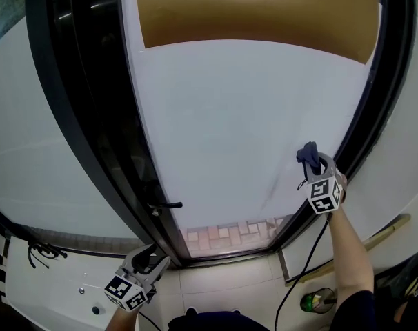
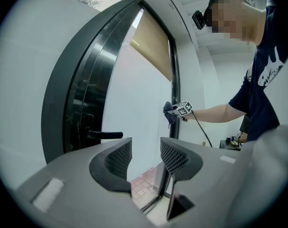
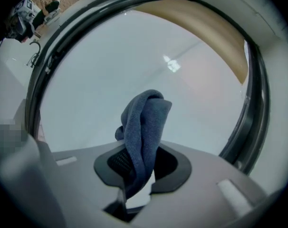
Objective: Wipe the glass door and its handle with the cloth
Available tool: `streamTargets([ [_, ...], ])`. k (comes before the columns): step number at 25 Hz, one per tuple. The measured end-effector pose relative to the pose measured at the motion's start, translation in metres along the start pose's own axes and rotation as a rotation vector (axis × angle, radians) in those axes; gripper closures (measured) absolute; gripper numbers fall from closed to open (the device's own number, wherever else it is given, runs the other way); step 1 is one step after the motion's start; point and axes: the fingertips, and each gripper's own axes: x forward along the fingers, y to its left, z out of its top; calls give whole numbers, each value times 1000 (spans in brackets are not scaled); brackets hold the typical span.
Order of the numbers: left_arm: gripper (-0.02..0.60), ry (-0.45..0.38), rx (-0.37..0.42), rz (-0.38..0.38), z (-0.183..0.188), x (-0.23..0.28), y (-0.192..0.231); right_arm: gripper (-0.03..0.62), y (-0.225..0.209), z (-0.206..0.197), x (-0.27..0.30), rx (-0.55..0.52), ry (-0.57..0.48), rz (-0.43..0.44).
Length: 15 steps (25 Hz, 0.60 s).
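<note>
The glass door (image 1: pixel 236 116) has a frosted white pane in a black frame. Its black lever handle (image 1: pixel 166 205) sticks out at the lower left edge of the pane, also visible in the left gripper view as the handle (image 2: pixel 104 135). My right gripper (image 1: pixel 314 163) is shut on a dark blue cloth (image 1: pixel 307 153) and holds it against the pane near the right frame. In the right gripper view the cloth (image 3: pixel 145 122) rises bunched from the right gripper (image 3: pixel 138 164). My left gripper (image 1: pixel 152 259) hangs low below the handle; the left gripper (image 2: pixel 146 156) is open and empty.
A tan blind (image 1: pixel 257 9) covers the top of the pane. Brick paving (image 1: pixel 230 233) shows through the clear bottom strip. A black cable (image 1: pixel 300 267) trails from my right gripper. A green object (image 1: pixel 312 301) lies on the floor at the right, and black cords (image 1: pixel 42 252) at the left.
</note>
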Motion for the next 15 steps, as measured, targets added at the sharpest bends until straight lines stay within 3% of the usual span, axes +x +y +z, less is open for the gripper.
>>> streamTargets([
  [4, 396, -8, -4, 1, -3, -6, 7, 515, 59, 57, -22, 16, -144, 110],
  [10, 396, -15, -5, 19, -2, -23, 17, 514, 165, 143, -38, 214, -303, 346],
  [15, 396, -17, -9, 47, 1, -45, 28, 515, 251, 204, -57, 223, -397, 499],
])
